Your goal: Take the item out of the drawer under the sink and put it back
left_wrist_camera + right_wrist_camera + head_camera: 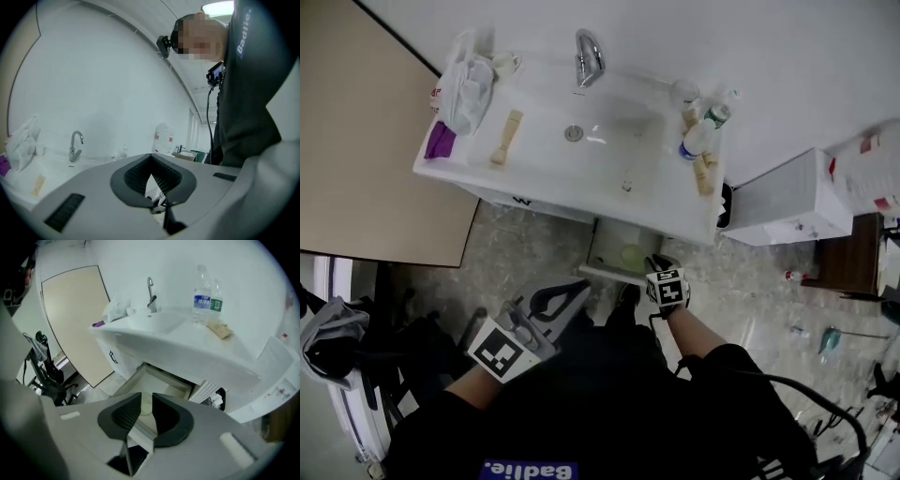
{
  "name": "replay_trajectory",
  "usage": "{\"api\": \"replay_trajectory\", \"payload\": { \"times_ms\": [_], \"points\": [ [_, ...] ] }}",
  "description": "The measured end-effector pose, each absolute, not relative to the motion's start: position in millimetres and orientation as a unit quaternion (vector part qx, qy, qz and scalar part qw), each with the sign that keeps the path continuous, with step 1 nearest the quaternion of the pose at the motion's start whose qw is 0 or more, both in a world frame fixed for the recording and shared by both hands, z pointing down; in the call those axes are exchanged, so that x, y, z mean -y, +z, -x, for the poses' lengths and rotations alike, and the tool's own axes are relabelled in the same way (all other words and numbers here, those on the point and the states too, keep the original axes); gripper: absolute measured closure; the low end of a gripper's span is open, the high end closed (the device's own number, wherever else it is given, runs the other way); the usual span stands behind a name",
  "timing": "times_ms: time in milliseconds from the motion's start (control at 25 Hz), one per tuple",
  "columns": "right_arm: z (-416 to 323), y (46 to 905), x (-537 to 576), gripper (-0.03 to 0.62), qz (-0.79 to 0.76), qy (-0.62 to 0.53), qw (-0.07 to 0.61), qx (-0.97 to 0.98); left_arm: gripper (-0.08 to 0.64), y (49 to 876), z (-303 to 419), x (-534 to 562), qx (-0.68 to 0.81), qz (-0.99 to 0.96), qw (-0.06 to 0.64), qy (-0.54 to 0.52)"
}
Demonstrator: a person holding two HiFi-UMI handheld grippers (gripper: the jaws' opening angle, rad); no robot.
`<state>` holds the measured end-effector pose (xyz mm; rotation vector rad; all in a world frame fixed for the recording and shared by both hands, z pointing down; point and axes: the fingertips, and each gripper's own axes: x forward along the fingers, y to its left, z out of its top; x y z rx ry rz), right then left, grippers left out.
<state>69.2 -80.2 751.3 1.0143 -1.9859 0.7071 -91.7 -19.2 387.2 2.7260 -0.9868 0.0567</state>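
Under the white sink (544, 183) the drawer (602, 273) stands pulled out. A pale green round item (633, 256) lies inside it. My right gripper (655, 263) hovers over the drawer's front right, open, with nothing pressed between its pads. In the right gripper view the green item (146, 406) shows through the gap between the jaws of the right gripper (146, 399), above the drawer's front panel (140, 436). My left gripper (581, 286) hangs lower left of the drawer, shut and empty. In its own view the left gripper (151, 158) points up past the sink.
On the sink top are a faucet (589, 56), a wooden brush (506, 137), a plastic bag (469, 80) and bottles (701, 131). A white cabinet (787, 202) stands to the right, a beige panel (366, 141) to the left, and a black chair (44, 369) nearby.
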Motion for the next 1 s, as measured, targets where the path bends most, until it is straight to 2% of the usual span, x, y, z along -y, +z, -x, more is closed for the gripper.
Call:
{"api": "replay_trajectory", "payload": {
  "times_ms": [320,480,640,840,1000],
  "points": [
    [-72.9,654.2,27.6,0.547,-0.465,0.27,0.287,0.792,0.555,386.2,71.9,-10.8,0.255,-0.958,0.133,-0.017],
    [-70.5,583.6,6.0,0.589,-0.468,0.245,0.21,0.823,0.555,379.6,52.0,-29.1,0.229,-0.965,0.123,-0.015],
    [-61.8,487.0,-4.6,0.591,-0.44,0.182,0.127,0.87,0.555,362.9,32.7,-37.1,0.225,-0.968,0.111,-0.01],
    [-51.3,368.9,-24.7,0.591,-0.388,0.088,0.059,0.916,0.555,334.7,7.0,-48.9,0.222,-0.97,0.101,-0.015],
    [-54.3,328.4,-37.2,0.592,-0.37,0.066,0.025,0.926,0.555,320.9,-15.8,-59.7,0.214,-0.974,0.078,-0.011]
  ]
}}
